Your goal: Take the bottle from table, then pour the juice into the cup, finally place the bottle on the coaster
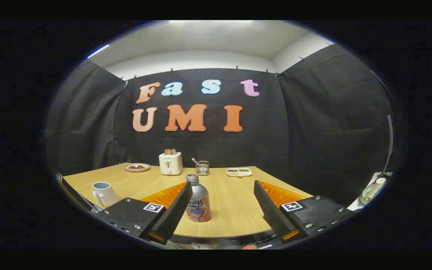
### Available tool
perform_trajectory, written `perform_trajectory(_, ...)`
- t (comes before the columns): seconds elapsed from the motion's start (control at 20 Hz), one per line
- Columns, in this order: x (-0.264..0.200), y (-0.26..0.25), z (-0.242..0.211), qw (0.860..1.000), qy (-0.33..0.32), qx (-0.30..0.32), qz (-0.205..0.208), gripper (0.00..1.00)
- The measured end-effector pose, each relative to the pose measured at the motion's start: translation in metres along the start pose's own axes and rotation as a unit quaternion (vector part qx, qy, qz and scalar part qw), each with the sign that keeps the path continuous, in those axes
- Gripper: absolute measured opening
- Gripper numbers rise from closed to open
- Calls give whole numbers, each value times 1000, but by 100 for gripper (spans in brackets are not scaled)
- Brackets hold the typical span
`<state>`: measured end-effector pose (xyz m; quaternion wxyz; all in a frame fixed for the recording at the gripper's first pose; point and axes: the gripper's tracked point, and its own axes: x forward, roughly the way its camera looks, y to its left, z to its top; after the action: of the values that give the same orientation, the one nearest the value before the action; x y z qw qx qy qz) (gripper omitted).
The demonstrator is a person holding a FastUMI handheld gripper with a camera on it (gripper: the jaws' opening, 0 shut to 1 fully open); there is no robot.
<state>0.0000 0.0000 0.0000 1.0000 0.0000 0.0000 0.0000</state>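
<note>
A glazed cup (102,192) stood on the wood-grain table (234,210) at ten o'clock from the gripper (223,206); its wedge-shaped fingers (174,212) were spread apart; the metal bottle (198,200) stood upright between them, beside the left finger; a boxy toaster (170,163) lay beyond at twelve o'clock.

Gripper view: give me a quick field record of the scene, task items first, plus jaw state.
bottle: upright on the table, cap off, between the fingers, close beside the left one
cup: upright on the table, left of the bottle, beyond the left finger
gripper: jaws open, touching nothing
toaster: far side of table, bread in its slots
plate: left of toaster
rack: right of toaster
tray: right of rack
task stage: bottle not yet grasped
</note>
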Motion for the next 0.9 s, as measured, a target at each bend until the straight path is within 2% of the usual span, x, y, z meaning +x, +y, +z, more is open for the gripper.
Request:
perform_trajectory(0.2, 5, 11, -9, 1000, 11, -19, 12, 98)
perform_trajectory(0.5, 7, 17, -15, 999, 23, 7, 21, 98)
perform_trajectory(0.9, 8, 19, -23, 999, 37, 8, 21, 98)
